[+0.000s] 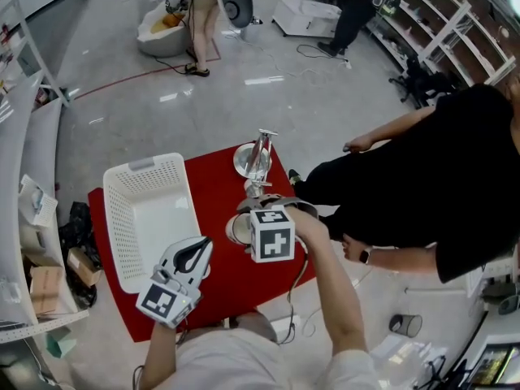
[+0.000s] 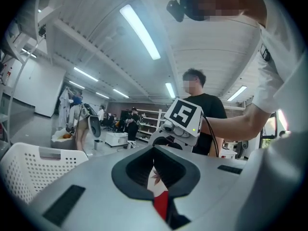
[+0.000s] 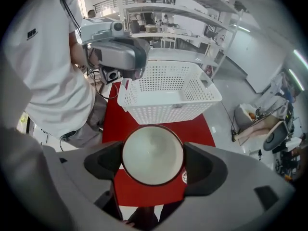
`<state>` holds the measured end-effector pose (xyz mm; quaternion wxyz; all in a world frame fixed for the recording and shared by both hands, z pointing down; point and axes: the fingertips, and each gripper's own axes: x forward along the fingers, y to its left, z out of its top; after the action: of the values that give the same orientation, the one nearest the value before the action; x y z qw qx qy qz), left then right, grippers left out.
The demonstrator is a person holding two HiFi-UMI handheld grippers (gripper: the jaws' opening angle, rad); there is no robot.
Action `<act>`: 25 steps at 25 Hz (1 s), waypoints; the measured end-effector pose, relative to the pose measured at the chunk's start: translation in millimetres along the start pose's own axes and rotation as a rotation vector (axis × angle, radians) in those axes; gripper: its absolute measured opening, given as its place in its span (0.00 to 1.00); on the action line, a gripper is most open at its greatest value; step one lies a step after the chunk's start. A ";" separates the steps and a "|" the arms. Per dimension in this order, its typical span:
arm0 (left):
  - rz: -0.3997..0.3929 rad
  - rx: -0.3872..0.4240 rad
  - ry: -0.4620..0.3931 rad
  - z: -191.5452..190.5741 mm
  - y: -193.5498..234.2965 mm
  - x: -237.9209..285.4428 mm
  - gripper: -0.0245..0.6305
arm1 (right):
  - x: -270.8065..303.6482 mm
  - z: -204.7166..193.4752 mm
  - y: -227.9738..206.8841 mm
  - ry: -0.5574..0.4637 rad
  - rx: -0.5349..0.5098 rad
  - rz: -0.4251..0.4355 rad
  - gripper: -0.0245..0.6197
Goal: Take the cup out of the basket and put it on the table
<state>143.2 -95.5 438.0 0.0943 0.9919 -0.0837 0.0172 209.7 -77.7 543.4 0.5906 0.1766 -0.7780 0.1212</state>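
A cup [image 3: 152, 153] with a pale inside and a dark red rim sits between the jaws of my right gripper [image 3: 153, 159], which is shut on it. In the head view the cup [image 1: 237, 230] is over the red tablecloth [image 1: 215, 193], to the right of the white perforated basket [image 1: 122, 218]. I cannot tell whether it touches the cloth. The basket [image 3: 168, 93] holds nothing that I can see. My left gripper [image 1: 197, 255] hovers near the basket's near right corner, shut and holding nothing [image 2: 155, 170].
A shiny metal stand on a round base [image 1: 253, 161] occupies the far edge of the red table. A person in black [image 1: 439, 185] is close at the table's right side. Shelves and boxes [image 1: 49, 283] line the left.
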 end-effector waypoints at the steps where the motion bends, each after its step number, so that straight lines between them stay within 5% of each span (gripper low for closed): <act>1: -0.007 0.000 0.003 -1.6 -2.3 2.1 0.05 | 3.6 -4.8 1.8 0.002 0.011 0.003 0.65; 25: -0.122 0.005 0.089 -35.4 -41.2 35.2 0.05 | 103.5 -82.5 34.9 0.044 0.208 0.089 0.65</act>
<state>184.2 -54.6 466.9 0.0965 0.9936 -0.0190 0.0555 242.5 -26.9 666.2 0.5801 0.1995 -0.7550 0.2316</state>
